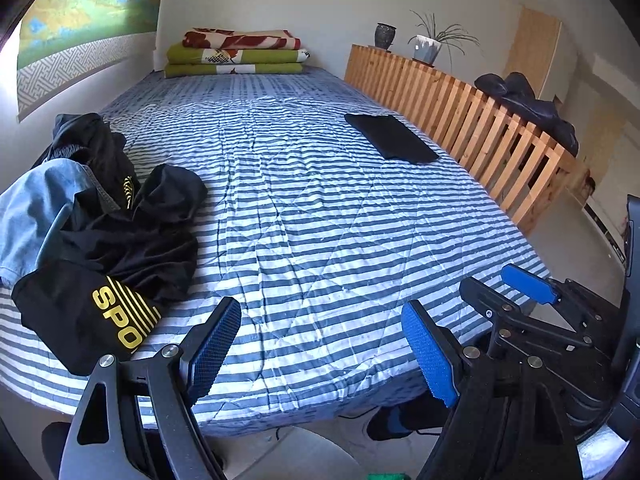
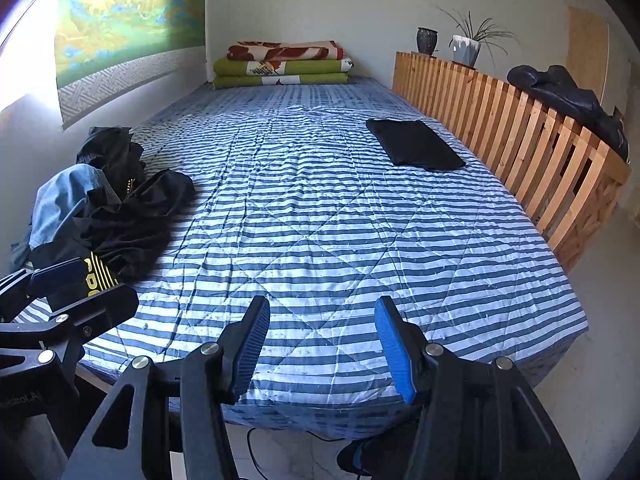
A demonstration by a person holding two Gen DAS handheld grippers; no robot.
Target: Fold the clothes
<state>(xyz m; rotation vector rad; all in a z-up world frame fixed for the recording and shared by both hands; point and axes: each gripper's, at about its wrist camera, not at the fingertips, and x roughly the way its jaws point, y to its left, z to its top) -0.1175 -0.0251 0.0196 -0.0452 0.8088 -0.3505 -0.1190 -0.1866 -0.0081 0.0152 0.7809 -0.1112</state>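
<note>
1. Blue-padded fingers of the left gripper (image 1: pixel 324 352) stood wide apart and empty over the near edge of the bed (image 1: pixel 320 240); the right gripper (image 2: pixel 322 348) hung just beside it, jaws likewise spread, nothing between them.
2. Below the mattress edge, a dark shoe (image 1: pixel 386 424) showed on the pale floor.
3. Bed surface: quilted cover, blue and white stripes, lightly creased, mostly bare through the middle.
4. Near left side, by the wall: heap of unfolded clothes (image 1: pixel 120 240), black garments with yellow lettering, plus a light blue denim piece (image 1: pixel 40 212).
5. Far right side: one black folded garment (image 1: pixel 392 138) lay flat, near the slatted wooden rail (image 1: pixel 480 116).
6. On the rail: dark bundle (image 1: pixel 528 104), potted plant (image 1: pixel 430 46), dark vase (image 1: pixel 385 35).
7. At the head: stacked folded blankets (image 1: pixel 236 54), green and red-patterned.
8. Left wall: a landscape hanging (image 1: pixel 88 20).
</note>
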